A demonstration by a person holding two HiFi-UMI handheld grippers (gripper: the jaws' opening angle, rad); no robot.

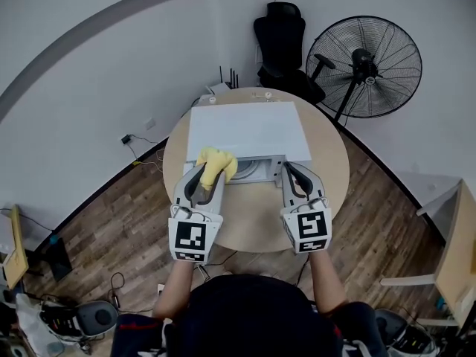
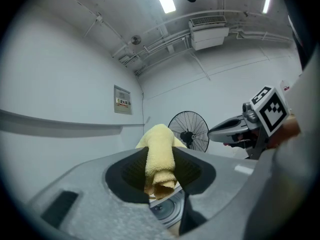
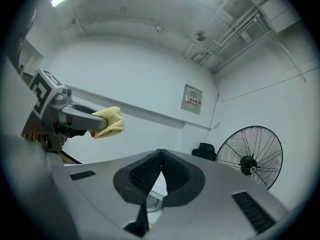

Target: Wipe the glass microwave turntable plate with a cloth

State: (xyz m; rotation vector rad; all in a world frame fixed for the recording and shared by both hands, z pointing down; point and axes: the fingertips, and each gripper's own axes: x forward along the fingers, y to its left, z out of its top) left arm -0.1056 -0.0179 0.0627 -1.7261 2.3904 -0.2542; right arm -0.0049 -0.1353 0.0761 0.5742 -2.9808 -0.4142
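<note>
A folded yellow cloth (image 1: 216, 165) (image 2: 160, 156) is pinched between the jaws of my left gripper (image 1: 210, 168) (image 2: 161, 176), held level in front of the white microwave (image 1: 245, 129). The round glass turntable plate (image 1: 256, 172) (image 2: 165, 210) shows in the microwave's front opening, just below and beyond the cloth. My right gripper (image 1: 287, 168) (image 3: 160, 156) hangs level beside it at the right, jaws shut with nothing between them. In the right gripper view a bit of the plate (image 3: 150, 202) shows under the jaws, and the cloth (image 3: 110, 121) shows at the left.
The microwave stands on a round wooden table (image 1: 331, 169). Behind it are a router (image 1: 219, 88), a black chair (image 1: 281, 36) and a large black floor fan (image 1: 368, 65) (image 2: 189, 130) (image 3: 247, 159). A white side table (image 1: 455, 251) stands at the right.
</note>
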